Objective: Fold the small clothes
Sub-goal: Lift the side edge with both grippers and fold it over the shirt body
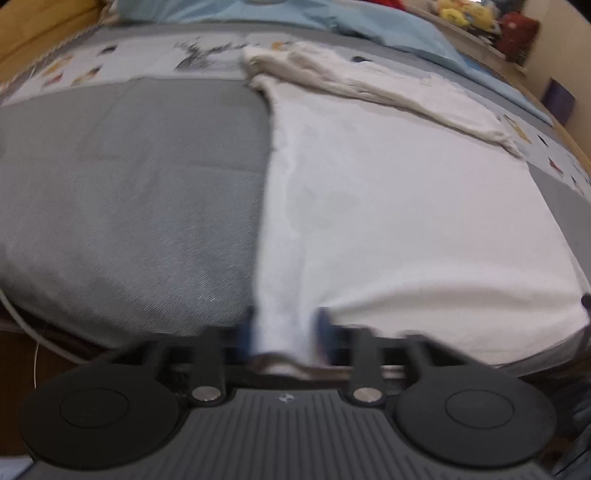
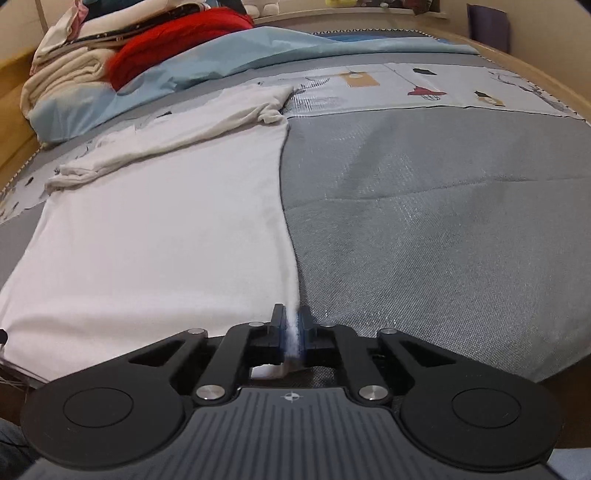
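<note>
A white T-shirt (image 1: 399,206) lies flat on the grey bed cover (image 1: 129,192), its sleeves folded in across the far end. In the left wrist view my left gripper (image 1: 284,332) is shut on the shirt's near left corner, and a band of white cloth runs up between the blue pads. In the right wrist view the same white T-shirt (image 2: 155,229) spreads to the left. My right gripper (image 2: 291,325) is shut on its near right corner, with a thin strip of fabric pinched between the pads.
A light blue blanket (image 2: 207,62) lies bunched across the far end of the bed, with red cloth (image 2: 177,40) and cream laundry (image 2: 62,81) piled behind it. The grey bed cover (image 2: 443,221) spreads to the right. A wooden bed frame (image 1: 40,29) borders the mattress.
</note>
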A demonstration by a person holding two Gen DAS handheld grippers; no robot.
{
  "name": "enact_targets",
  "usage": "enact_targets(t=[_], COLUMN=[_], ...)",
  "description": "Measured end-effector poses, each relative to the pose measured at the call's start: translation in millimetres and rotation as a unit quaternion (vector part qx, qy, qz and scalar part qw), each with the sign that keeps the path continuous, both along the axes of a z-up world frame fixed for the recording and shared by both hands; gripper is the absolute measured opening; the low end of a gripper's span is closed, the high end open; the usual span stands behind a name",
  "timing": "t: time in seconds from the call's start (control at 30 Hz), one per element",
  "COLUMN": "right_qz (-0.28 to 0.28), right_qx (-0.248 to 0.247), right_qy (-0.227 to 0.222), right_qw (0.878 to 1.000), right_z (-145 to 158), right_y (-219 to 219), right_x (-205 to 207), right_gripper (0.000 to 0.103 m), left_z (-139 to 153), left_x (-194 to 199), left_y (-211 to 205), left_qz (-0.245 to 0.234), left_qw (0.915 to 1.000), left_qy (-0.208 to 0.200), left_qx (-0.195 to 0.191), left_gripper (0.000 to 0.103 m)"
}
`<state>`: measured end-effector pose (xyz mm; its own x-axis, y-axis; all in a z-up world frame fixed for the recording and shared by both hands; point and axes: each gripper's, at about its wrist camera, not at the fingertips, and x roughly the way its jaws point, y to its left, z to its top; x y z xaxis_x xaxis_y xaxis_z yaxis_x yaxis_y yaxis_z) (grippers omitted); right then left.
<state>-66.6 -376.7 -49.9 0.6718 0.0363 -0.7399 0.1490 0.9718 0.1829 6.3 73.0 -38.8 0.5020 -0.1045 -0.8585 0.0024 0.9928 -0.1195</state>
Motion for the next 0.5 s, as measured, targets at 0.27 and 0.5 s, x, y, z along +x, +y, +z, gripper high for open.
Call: enact_targets(t=[0.27,0.5], right_qz=[0.016,0.029], right_qx=[0.007,0.059], right_qy=[-0.023,-0.021], right_qw=[1.000,0.998], right_z=[30.9,80.1], right_y=[-2.0,-10.9], right_x=[-26.5,-108.3], right_gripper=[0.005,0.005], left_z=[20.6,66.2], left_x=[-33.9,-104.1], left_y=[10.4,23.7], left_qz=[0.003,-0.020], left_qw=[0.9991,0.9954], left_qy=[0.006,-0.017], left_qx=[-0.041,-0.092], left_gripper=[0.010,0.009])
